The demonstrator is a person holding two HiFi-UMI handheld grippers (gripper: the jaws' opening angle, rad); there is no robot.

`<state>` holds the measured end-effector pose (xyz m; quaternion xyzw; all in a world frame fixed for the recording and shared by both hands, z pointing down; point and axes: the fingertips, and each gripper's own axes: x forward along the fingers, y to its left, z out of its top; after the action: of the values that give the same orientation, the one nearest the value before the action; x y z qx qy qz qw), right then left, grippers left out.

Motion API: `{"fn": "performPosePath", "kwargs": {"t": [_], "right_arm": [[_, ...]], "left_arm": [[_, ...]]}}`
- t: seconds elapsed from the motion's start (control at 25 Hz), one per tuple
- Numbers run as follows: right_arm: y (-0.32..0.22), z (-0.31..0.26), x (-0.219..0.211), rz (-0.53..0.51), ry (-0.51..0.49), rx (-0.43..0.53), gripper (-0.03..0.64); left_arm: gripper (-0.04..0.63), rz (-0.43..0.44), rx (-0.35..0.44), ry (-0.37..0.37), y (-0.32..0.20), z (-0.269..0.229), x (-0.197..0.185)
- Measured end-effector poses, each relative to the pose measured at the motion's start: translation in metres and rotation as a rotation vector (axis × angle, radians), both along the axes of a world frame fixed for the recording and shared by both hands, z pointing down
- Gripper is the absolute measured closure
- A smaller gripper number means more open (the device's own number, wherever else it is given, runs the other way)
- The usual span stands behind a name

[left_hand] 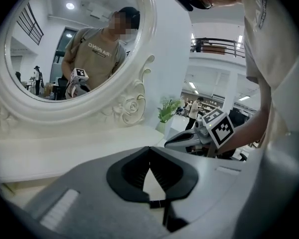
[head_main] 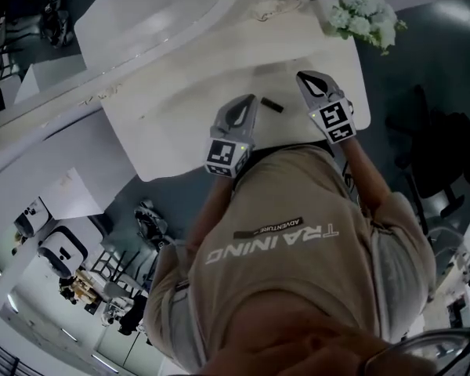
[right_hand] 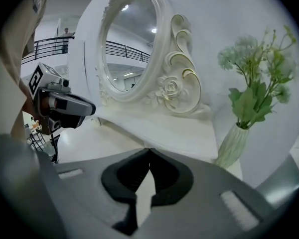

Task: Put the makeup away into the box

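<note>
1. Surface: white dressing table with a curved front edge, seen from steeply above. The person stands at its near edge, both arms reaching over it.

2. Mirror: oval, in a white frame with carved scrolls and a rose. It stands upright at the back of the surface.

3. Vase: pale green and ribbed, at the back right corner of the surface, holding pale flowers with green leaves.

4. Left tool: grey, with a marker cube at its rear. It is held over the middle of the surface with its jaws together, tips meeting, nothing between them.

5. Right tool: same make, held just right of the left one and nearer the vase. Its jaws are together, with nothing between them.

6. Small dark item: short and stick-like, possibly a makeup piece, too small to identify. It lies flat on the surface between the two tools, touching neither.
</note>
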<state>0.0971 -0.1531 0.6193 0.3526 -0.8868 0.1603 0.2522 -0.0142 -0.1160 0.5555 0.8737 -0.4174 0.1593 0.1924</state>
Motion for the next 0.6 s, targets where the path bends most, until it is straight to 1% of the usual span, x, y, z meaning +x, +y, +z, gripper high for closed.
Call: {"fn": "performPosePath", "kwargs": {"t": [0.08,0.2,0.32,0.44,0.52,0.6], "right_arm": [[-0.005,0.005,0.004,0.022,0.014,-0.014,0.614],[-0.012,0.009,0.001,0.047,0.038,-0.003,0.614],[-0.013,0.018,-0.001,0.094,0.059,-0.016,0.614],[-0.008,0.032,-0.004,0.19,0.015,-0.091,0.614],[-0.01,0.041,-0.001,0.262,0.003,-0.116,0.614],[-0.017,0.047,0.006,0.33,0.024,-0.125,0.612]], "left_arm": [[0.589,0.016,0.014,0.006,-0.006,-0.002,-0.001],[0.589,0.049,0.041,0.012,-0.014,-0.01,-0.005],[0.589,0.098,0.049,0.031,-0.007,-0.016,-0.005],[0.589,0.145,0.033,0.046,0.008,-0.017,-0.009],[0.589,0.139,0.015,0.064,0.012,-0.013,-0.016],[0.589,0.117,0.012,0.098,0.01,-0.01,-0.023]]}}
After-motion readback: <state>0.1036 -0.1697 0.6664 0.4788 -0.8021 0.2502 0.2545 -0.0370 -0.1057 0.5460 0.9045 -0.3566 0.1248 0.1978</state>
